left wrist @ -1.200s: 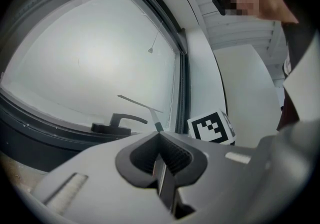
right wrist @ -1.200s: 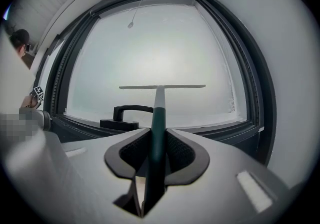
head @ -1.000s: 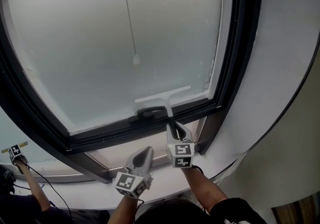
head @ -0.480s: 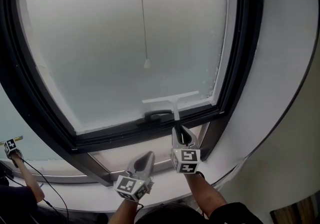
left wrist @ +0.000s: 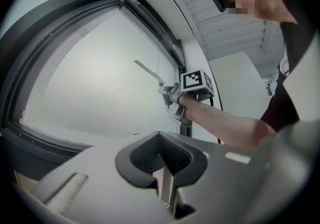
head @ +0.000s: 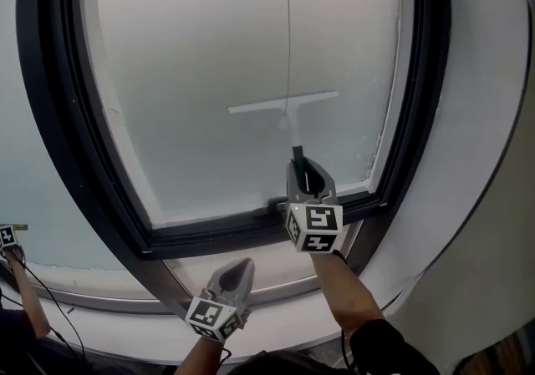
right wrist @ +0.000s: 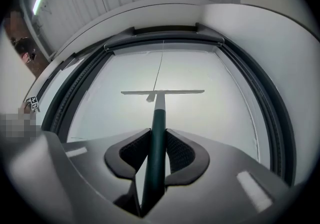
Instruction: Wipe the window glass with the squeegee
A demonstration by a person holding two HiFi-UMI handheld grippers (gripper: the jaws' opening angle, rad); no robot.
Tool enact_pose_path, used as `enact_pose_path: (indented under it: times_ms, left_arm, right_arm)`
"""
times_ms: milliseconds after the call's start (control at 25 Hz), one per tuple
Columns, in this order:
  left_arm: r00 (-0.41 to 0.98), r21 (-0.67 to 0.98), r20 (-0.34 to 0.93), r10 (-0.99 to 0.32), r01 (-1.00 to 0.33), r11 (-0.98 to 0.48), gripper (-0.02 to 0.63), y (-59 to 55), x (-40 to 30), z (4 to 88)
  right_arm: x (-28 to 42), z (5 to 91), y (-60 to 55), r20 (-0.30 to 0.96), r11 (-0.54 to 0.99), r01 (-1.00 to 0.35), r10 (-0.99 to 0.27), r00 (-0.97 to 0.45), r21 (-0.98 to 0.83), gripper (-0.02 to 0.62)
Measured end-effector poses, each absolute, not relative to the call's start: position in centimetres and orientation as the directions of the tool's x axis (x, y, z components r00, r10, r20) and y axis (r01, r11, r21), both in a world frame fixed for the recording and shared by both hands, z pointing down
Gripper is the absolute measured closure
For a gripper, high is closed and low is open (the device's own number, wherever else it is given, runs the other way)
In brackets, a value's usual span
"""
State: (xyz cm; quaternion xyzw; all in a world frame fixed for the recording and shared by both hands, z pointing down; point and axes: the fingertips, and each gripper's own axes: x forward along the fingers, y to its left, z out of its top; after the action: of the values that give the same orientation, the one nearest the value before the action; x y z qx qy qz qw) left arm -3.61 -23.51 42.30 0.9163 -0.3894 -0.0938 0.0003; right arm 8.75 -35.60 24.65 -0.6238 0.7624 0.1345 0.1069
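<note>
The squeegee has a pale blade and a dark green handle. Its blade lies level against the frosted window glass, about mid-height and right of centre. My right gripper is shut on the handle from below; in the right gripper view the handle runs between the pads up to the blade. My left gripper hangs lower, near the sill, shut with nothing in it. In the left gripper view its closed gripper points at the glass, with the squeegee up to the right.
A thick dark window frame surrounds the pane. A thin pull cord hangs down the glass just above the blade. A dark window handle sits on the bottom rail. Another person's marker cube shows at far left.
My right gripper has pushed the squeegee up the glass from the bottom rail to about mid-height. The left gripper has stayed low near the sill.
</note>
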Motion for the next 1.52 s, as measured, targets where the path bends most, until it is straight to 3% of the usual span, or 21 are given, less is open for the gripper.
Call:
enact_pose_path:
  times_ms: [640,1520]
  left_arm:
    - [0.6,0.012,-0.269,-0.753,-0.78,-0.626,0.606,-25.9,-7.3,37.4]
    - [0.604,0.028,-0.236,-0.761,-0.779,-0.626,0.606,-25.8,-8.2,38.8]
  right_arm:
    - [4.9,9.3,-39.4,-0.502,0.149,-0.985,-0.847,-0.173,0.088,0.5]
    - [3.4,14.6,-39.5,-0.46,0.153,-0.987,-0.873,-0.163,0.058,0.5]
